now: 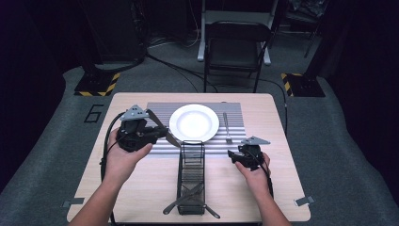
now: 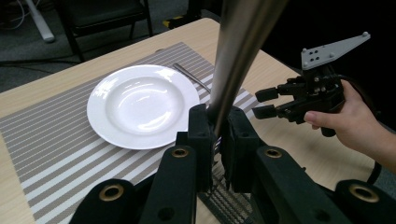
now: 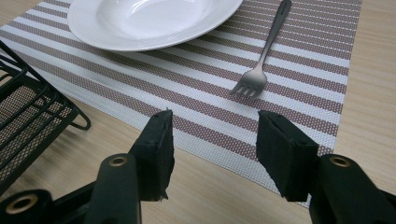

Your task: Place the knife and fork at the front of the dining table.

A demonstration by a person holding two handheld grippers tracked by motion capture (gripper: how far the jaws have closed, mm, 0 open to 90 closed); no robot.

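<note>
Table-setting is clearly what's going on, and it's mid-way: the fork [image 1: 227, 128] already lies on the striped placemat [image 1: 155, 109] just right of the white plate [image 1: 194, 122], and now the left gripper [image 1: 160, 132] has a knife [image 2: 238, 51] clamped tight between its jaws. In the left gripper view the metal shaft rises straight out from between the pads. From the high view the knife hangs over the placemat's near left part, between the plate and the black wire caddy [image 1: 191, 176], not touching anything.

Right gripper [image 3: 212, 140] is just parked above the counter [image 1: 282, 188] near the placemat's corner, jaws apart with nothing in them.

My guess for the next move: swing the knife over beside the plate, lay it flat and parallel to the plate's edge, then let go. More cutlery [image 1: 186, 200] sits in the caddy.
</note>
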